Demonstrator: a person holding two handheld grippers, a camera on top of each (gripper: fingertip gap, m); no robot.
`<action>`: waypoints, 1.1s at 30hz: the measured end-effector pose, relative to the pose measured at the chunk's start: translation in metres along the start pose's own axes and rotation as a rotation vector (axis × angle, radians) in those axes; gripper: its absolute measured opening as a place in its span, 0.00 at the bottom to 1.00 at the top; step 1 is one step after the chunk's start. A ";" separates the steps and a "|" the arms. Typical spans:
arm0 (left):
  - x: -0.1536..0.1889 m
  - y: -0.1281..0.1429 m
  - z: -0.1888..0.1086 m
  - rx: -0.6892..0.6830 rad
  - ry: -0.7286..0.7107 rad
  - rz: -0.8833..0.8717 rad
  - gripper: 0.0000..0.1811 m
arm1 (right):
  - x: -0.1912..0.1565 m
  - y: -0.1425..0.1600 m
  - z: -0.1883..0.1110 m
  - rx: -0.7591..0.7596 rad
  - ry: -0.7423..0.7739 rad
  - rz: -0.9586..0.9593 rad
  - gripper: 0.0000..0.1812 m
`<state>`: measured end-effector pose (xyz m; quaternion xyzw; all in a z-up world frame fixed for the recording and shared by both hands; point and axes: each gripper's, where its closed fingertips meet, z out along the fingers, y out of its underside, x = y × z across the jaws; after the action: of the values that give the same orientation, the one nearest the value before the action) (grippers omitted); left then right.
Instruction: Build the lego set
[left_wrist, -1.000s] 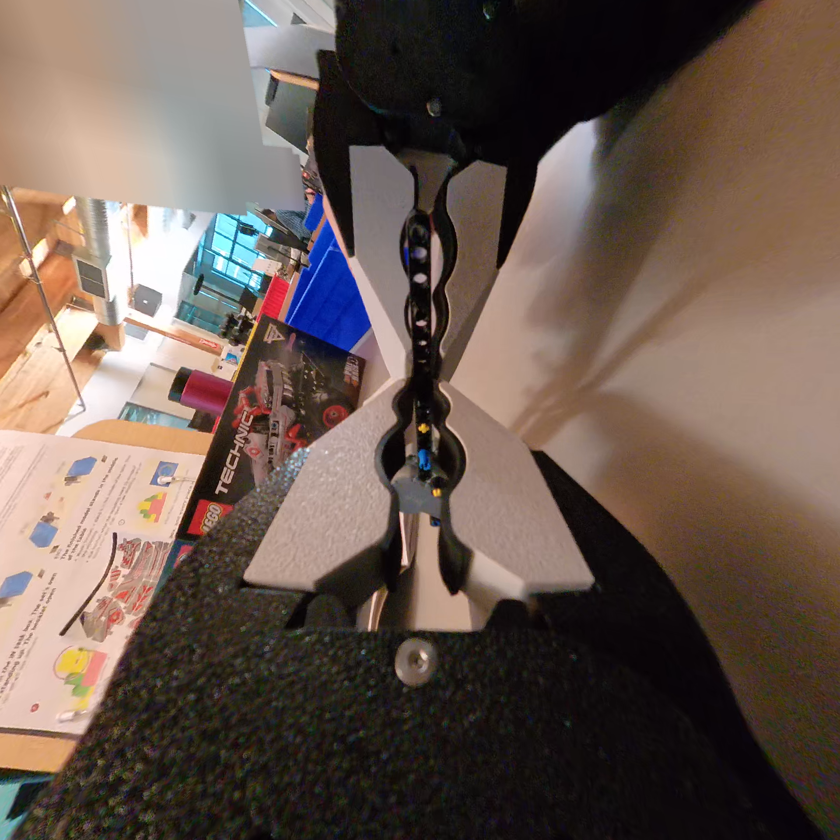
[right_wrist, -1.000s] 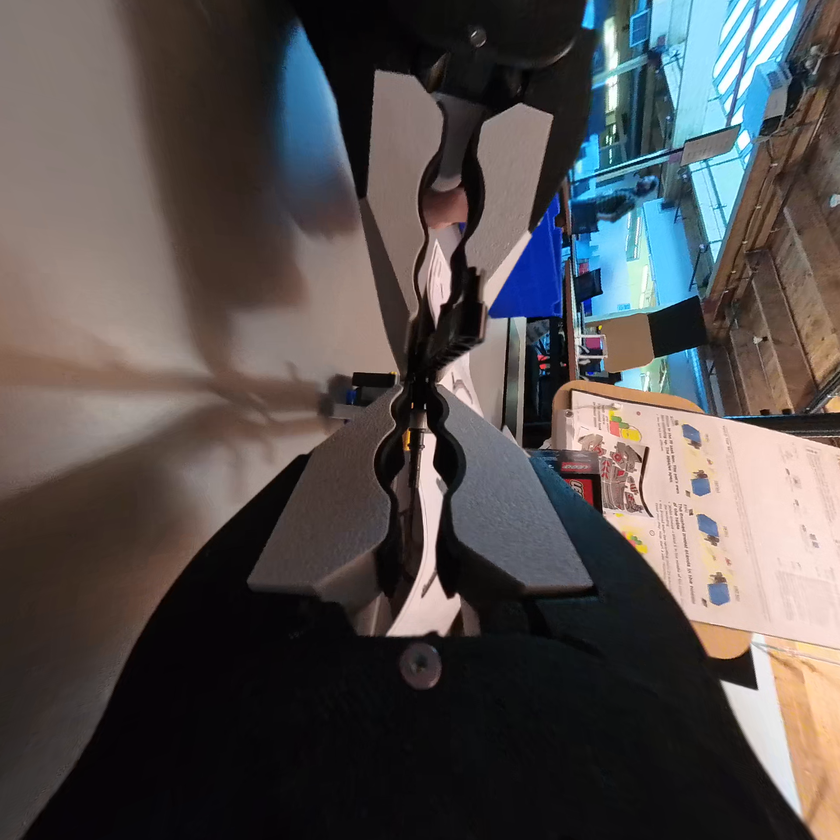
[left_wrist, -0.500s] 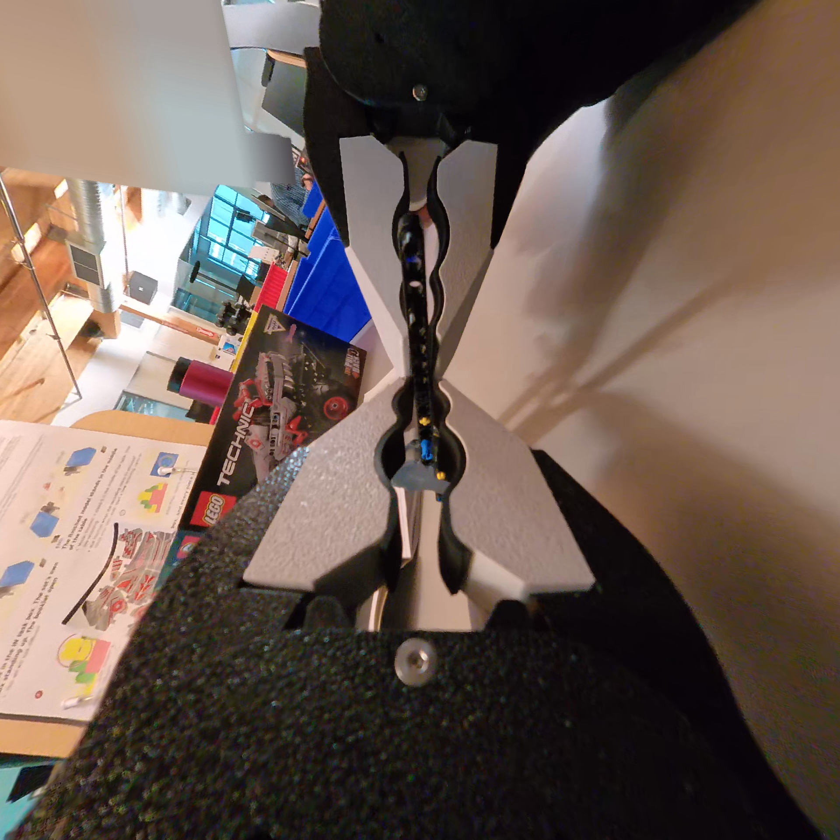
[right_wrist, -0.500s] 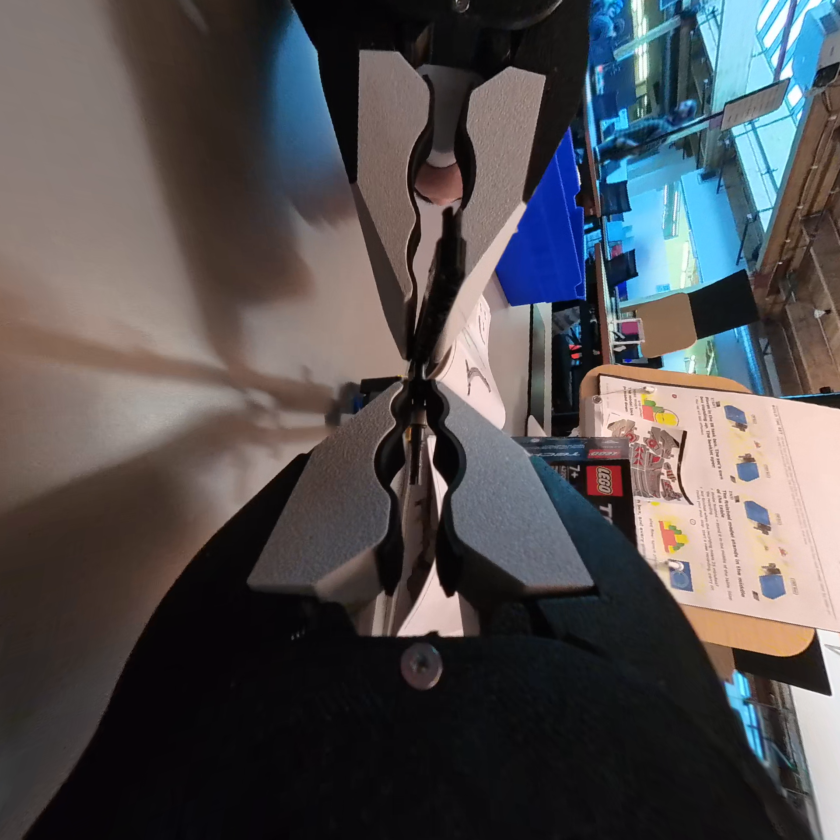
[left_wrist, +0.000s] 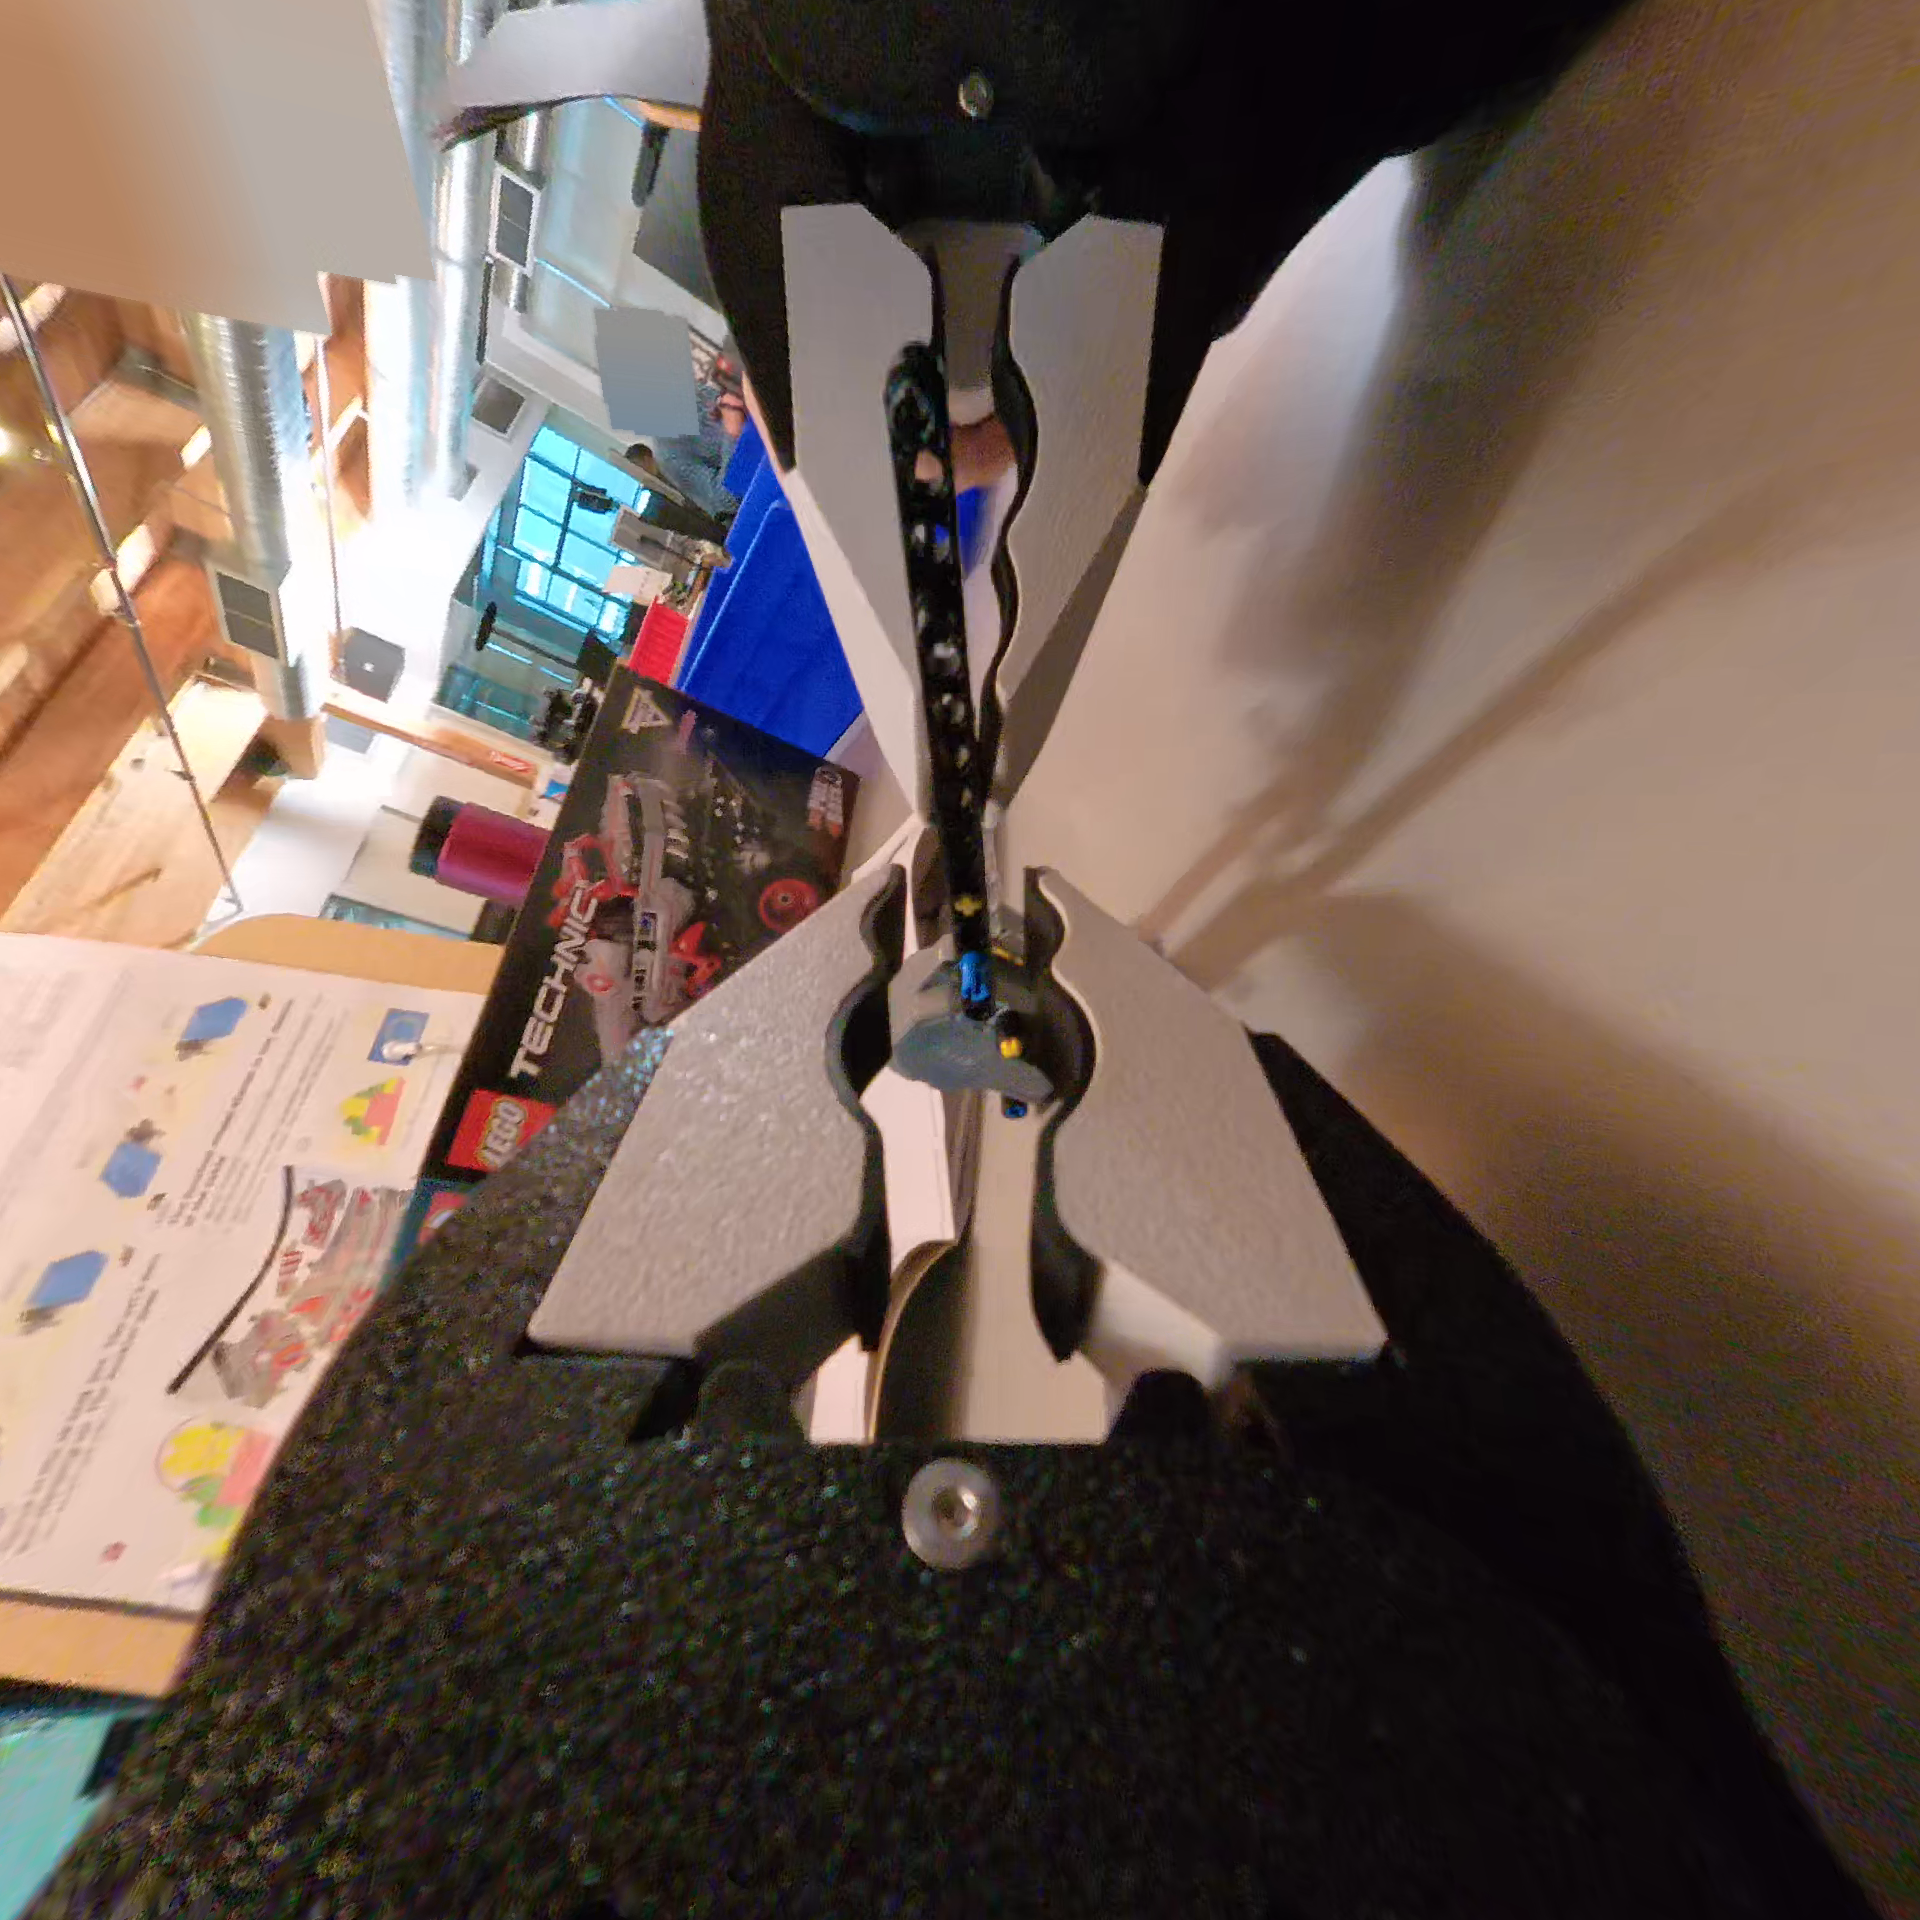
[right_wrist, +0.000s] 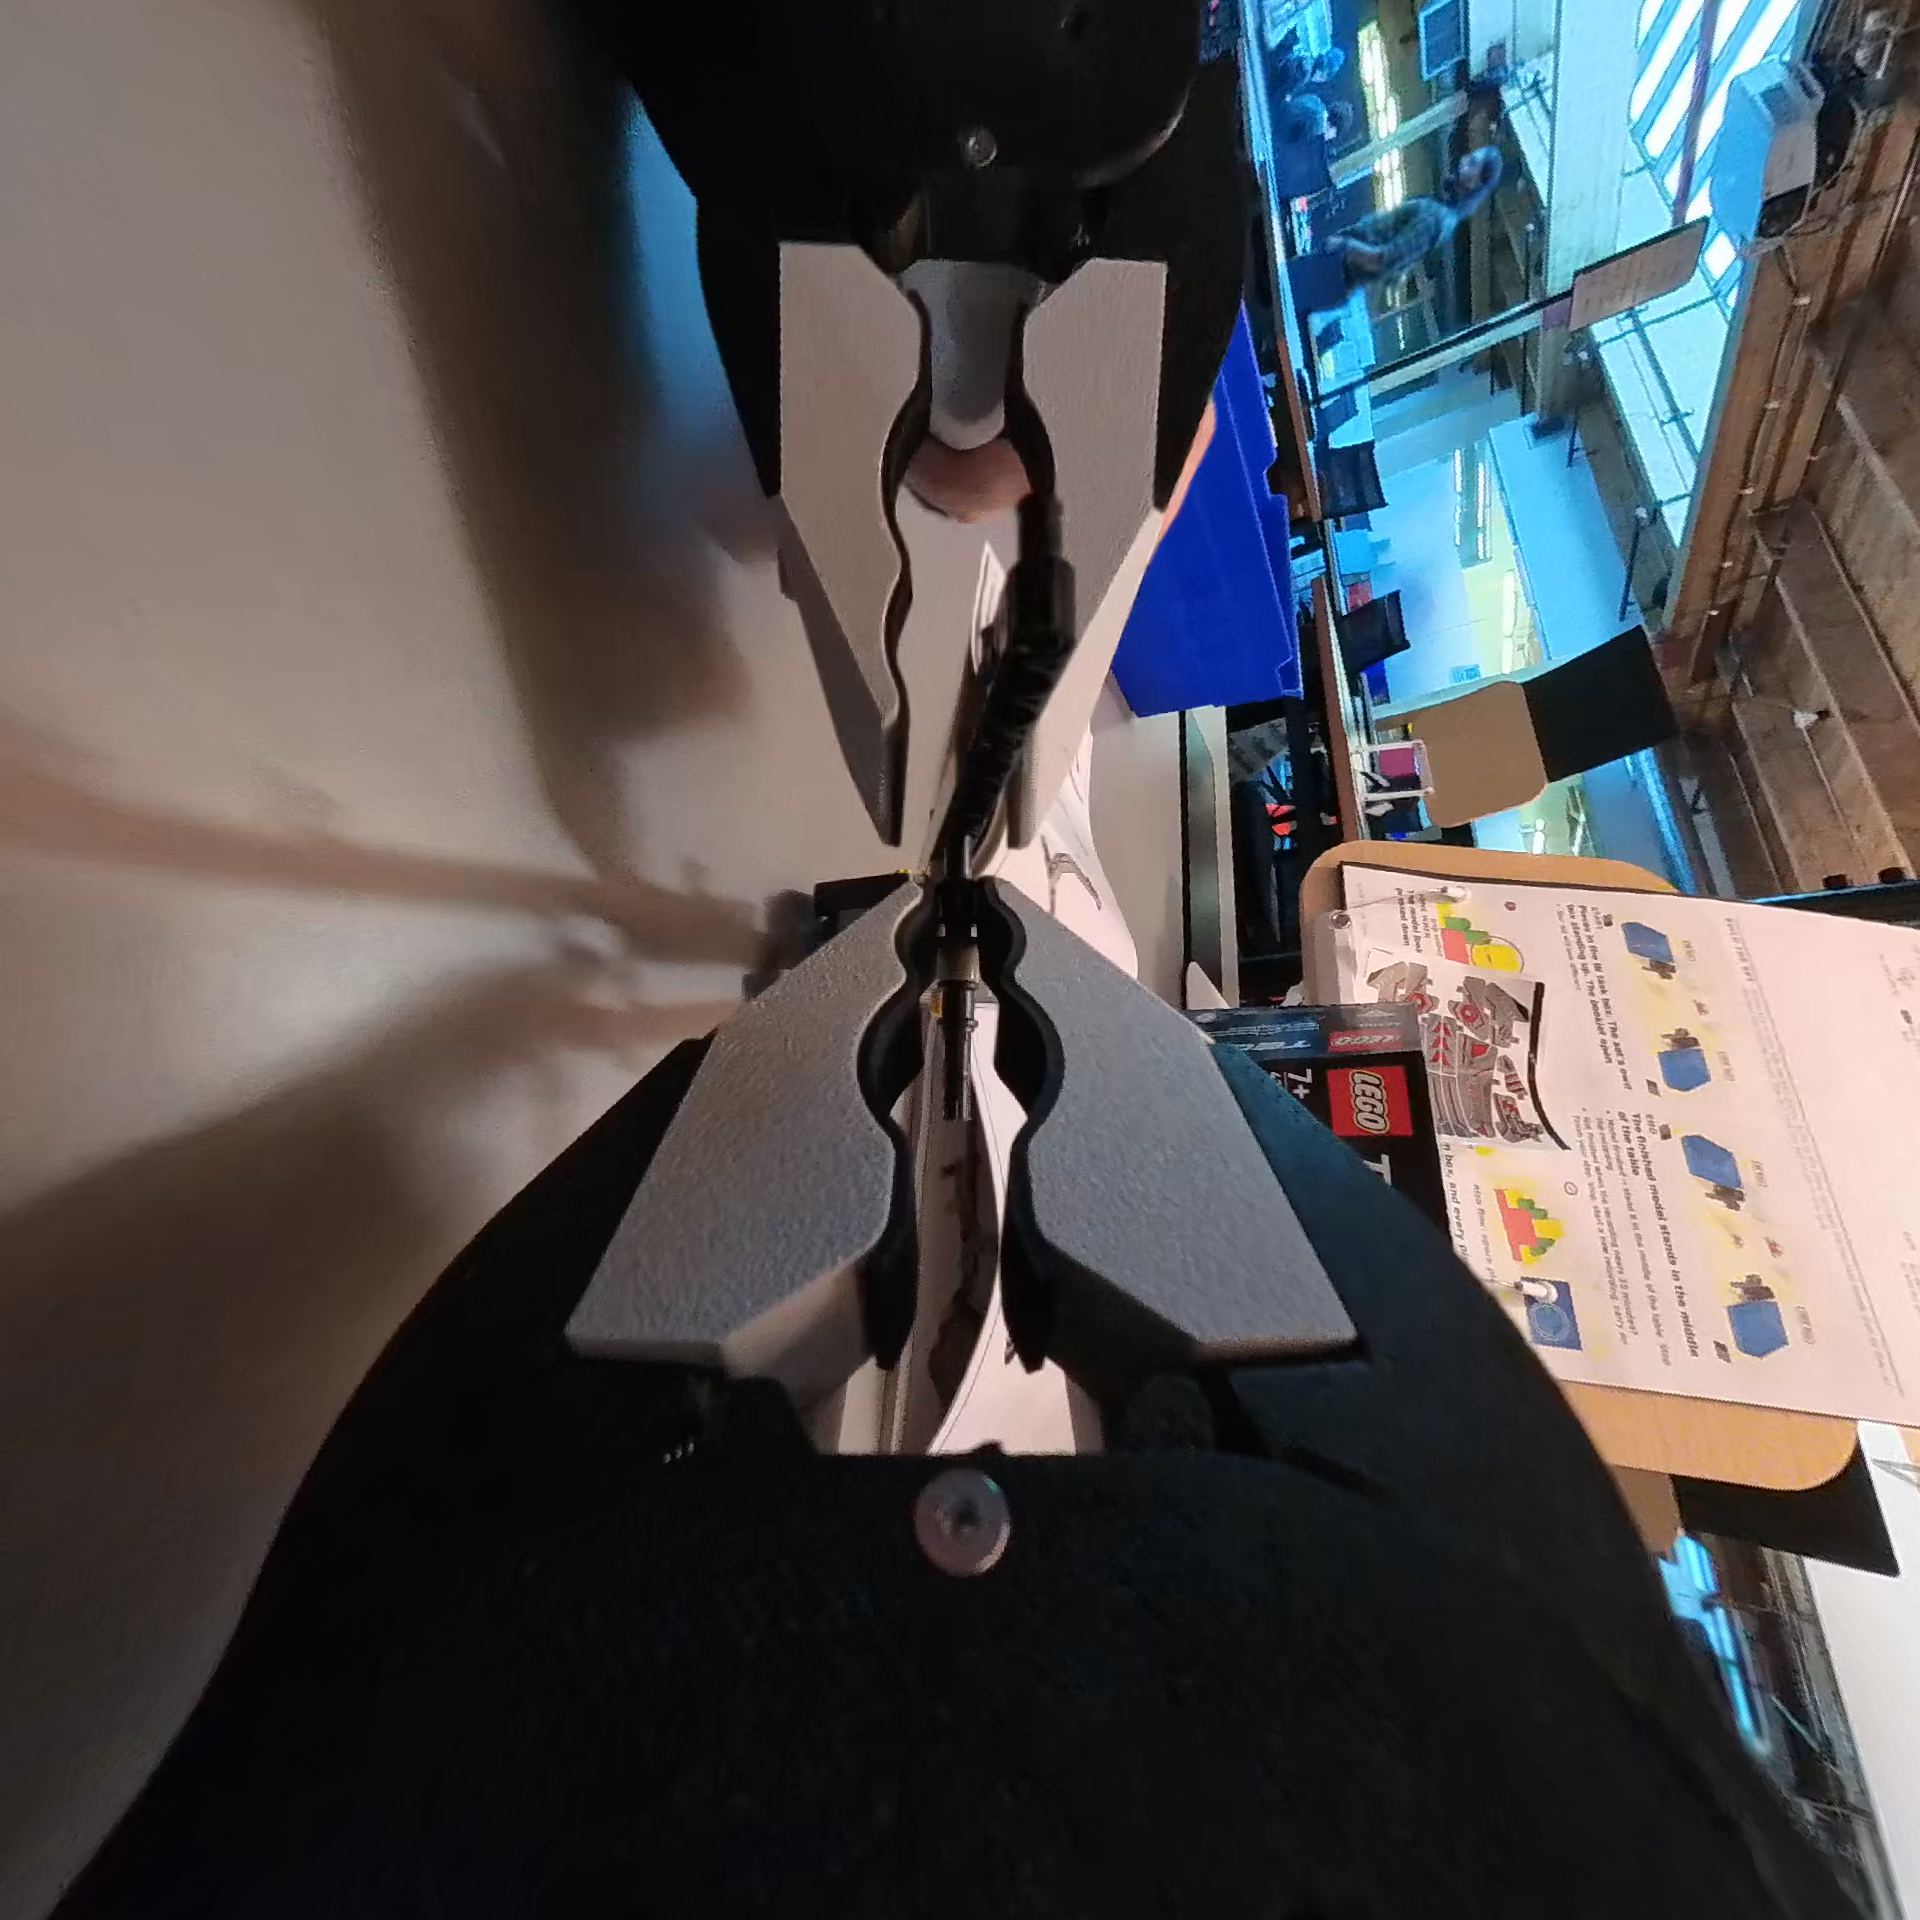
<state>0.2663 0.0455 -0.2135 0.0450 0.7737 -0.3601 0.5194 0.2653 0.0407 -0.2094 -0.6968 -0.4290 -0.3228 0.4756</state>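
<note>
A long black Lego beam (left_wrist: 940, 623) with holes carries a grey piece (left_wrist: 961, 1039) with blue and yellow pins at one end. My two grippers face each other tip to tip above the white table (left_wrist: 1507, 727). My right gripper (right_wrist: 958, 899) is shut on the beam, which looks thin and edge-on between its tips. It shows opposite in the left wrist view (left_wrist: 958, 816). My left gripper (left_wrist: 966, 883) is slightly open, with the grey piece loose in its hollow. In the right wrist view the left gripper (right_wrist: 951, 831) stands apart around the dark end (right_wrist: 1023, 665) of the assembly.
A black Lego box (left_wrist: 665, 883) lies beside a printed instruction sheet on a board (left_wrist: 156, 1247); both show in the right wrist view (right_wrist: 1361, 1091) (right_wrist: 1662, 1143). Blue bins (left_wrist: 769, 623) and a magenta bottle (left_wrist: 483, 847) stand behind. Small loose parts (right_wrist: 852, 894) lie on the table. My two grippers' fingertips are within a few centimetres of each other.
My left gripper's jaws have spread a little, so the assembly's end now sits loose between them. The beam has tilted slightly. My right gripper stays shut on it.
</note>
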 end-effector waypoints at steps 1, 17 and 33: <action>0.001 -0.002 0.000 0.011 0.008 -0.010 0.10 | 0.000 -0.001 0.000 0.005 -0.005 0.013 0.02; 0.002 -0.013 0.002 0.023 0.003 -0.033 0.03 | -0.001 -0.004 -0.005 0.002 -0.022 -0.008 0.02; 0.002 -0.021 -0.001 0.042 0.019 -0.042 0.03 | -0.001 -0.005 -0.003 0.007 -0.010 -0.003 0.02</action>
<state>0.2551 0.0304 -0.2043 0.0432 0.7717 -0.3864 0.5033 0.2599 0.0384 -0.2066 -0.6962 -0.4336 -0.3185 0.4753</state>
